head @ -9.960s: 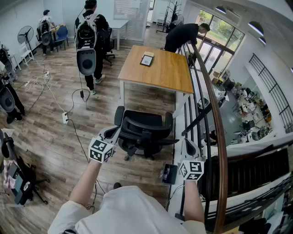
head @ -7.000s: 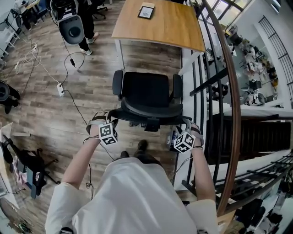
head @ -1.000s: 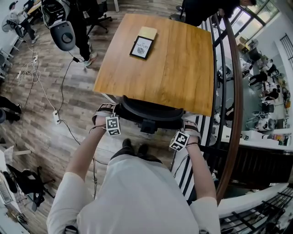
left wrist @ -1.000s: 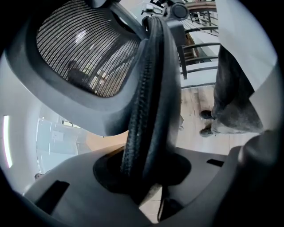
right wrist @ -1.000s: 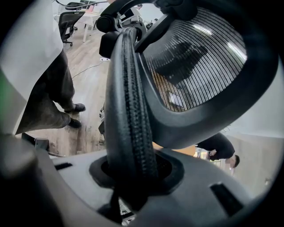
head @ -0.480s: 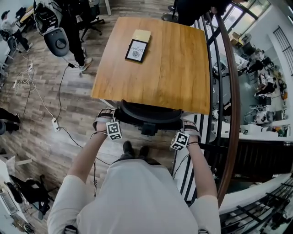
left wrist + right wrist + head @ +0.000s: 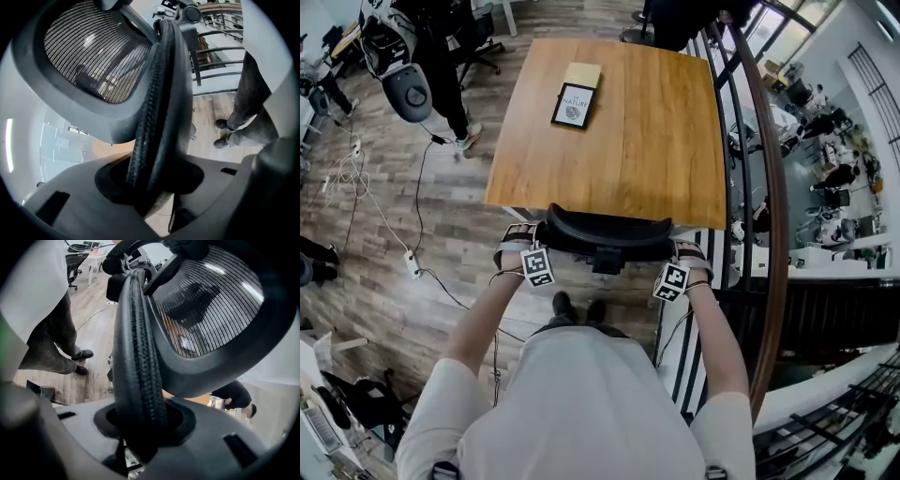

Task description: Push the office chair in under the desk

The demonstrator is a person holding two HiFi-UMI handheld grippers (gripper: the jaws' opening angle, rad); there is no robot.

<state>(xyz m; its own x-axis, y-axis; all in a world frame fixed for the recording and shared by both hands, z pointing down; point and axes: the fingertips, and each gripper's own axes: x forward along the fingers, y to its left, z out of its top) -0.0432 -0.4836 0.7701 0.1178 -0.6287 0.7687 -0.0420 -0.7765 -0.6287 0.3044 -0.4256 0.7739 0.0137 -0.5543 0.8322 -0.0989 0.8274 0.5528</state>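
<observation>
The black office chair (image 7: 605,230) stands pushed in under the wooden desk (image 7: 647,122); only the top of its backrest shows at the desk's near edge. My left gripper (image 7: 525,234) is at the backrest's left end and my right gripper (image 7: 682,253) at its right end. In the left gripper view the padded backrest rim (image 7: 161,93) runs between the jaws of the left gripper (image 7: 150,187), which are opening, with slack beside the rim. In the right gripper view the rim (image 7: 136,333) fills the gap of the right gripper (image 7: 143,427), whose jaws are just opening.
A framed picture (image 7: 573,105) and a yellow pad (image 7: 581,75) lie on the desk. A curved stair railing (image 7: 769,187) runs close along the right. A cable and power strip (image 7: 412,267) lie on the floor at left. Another person (image 7: 422,47) stands at the far left.
Since ten seconds ago the chair has gone from open floor to under the desk. In the last second it slid slightly further in, both grippers staying on the backrest.
</observation>
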